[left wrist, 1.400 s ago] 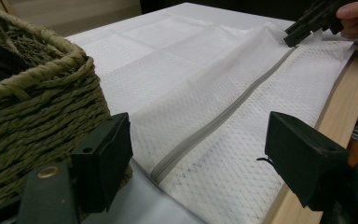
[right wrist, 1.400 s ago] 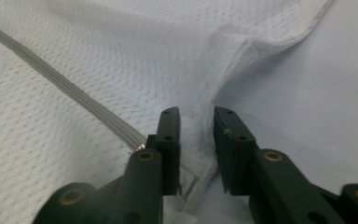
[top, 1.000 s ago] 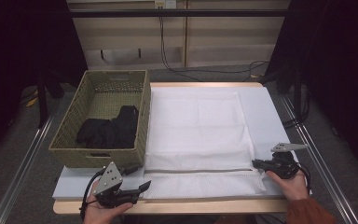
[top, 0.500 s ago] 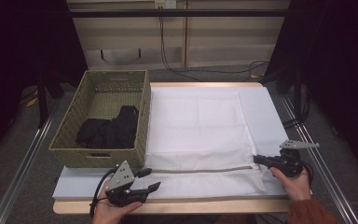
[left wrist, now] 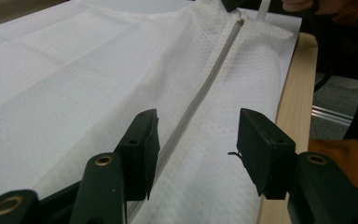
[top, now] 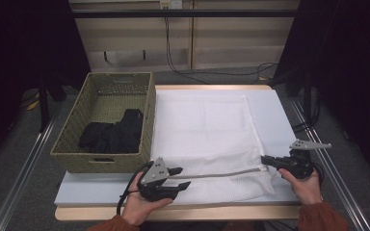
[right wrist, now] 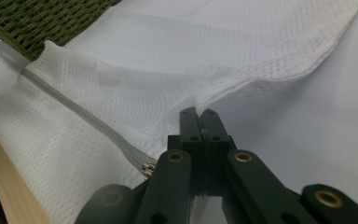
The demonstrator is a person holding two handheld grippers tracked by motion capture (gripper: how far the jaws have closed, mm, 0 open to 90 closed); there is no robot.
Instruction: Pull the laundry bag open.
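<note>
Mesh bag [top: 207,139] lies flat on the table [top: 173,214] in the high view, its zipper [top: 221,174] stretched between both grippers. In the left gripper view, the left gripper [left wrist: 196,140] has just been closing; its jaws stand apart, astride the zipper. In the right gripper view, the right gripper [right wrist: 199,116] pinches the bag's edge.

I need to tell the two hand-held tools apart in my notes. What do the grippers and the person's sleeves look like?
Both are black. The left gripper carries a grey three-cornered plate and trails a black cable; the right gripper carries a like plate. Up close, their arms have brass-coloured rivets and end in blocky black jaws. The sleeves are rust-orange.
</note>
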